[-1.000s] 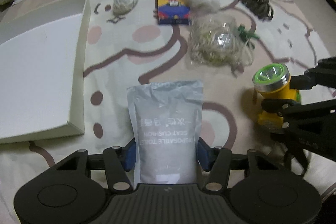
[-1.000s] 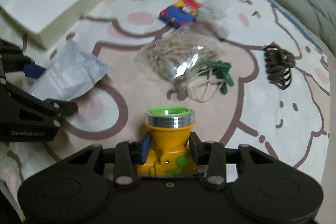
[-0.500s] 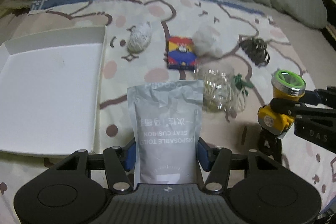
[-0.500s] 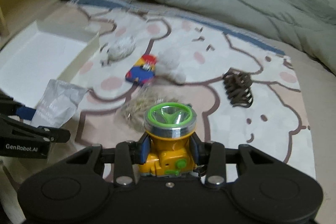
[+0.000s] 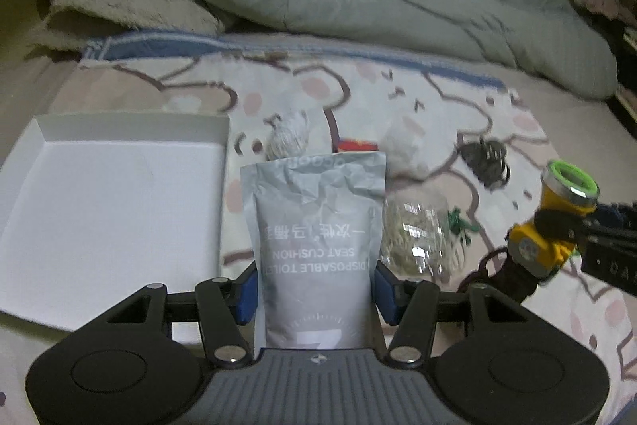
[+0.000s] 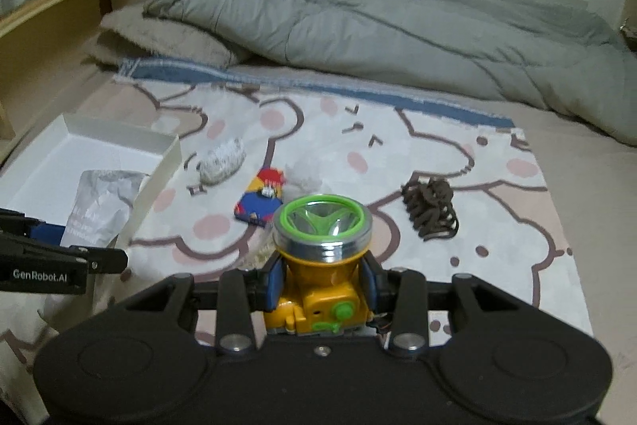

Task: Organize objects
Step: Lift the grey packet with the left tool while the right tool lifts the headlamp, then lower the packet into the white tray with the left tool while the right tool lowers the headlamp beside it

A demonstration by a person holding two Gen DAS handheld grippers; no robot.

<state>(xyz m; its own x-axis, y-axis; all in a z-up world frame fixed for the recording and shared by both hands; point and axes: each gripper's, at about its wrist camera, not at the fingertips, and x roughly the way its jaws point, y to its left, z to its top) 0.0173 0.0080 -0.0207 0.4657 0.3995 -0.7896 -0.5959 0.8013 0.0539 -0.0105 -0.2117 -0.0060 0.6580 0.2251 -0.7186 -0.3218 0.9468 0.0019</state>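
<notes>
My left gripper (image 5: 316, 283) is shut on a grey packet marked disposable toilet seat cushion (image 5: 318, 241) and holds it lifted above the bed, beside the right wall of the white box (image 5: 99, 210). My right gripper (image 6: 320, 283) is shut on a yellow headlamp with a green rim (image 6: 322, 249), also lifted; it shows at the right in the left wrist view (image 5: 553, 222). The packet (image 6: 99, 206) and box (image 6: 151, 186) show at the left in the right wrist view.
On the patterned blanket lie a white string ball (image 6: 221, 162), a red-blue card pack (image 6: 260, 196), a white fluffy wad (image 5: 404, 150), a brown hair claw (image 6: 432, 200) and a clear bag of rubber bands (image 5: 418, 239) with green clips. A grey duvet (image 6: 358, 14) lies behind.
Both grippers have risen and tilted up with their loads, so the views now take in the duvet. The left gripper has shifted towards the white box.
</notes>
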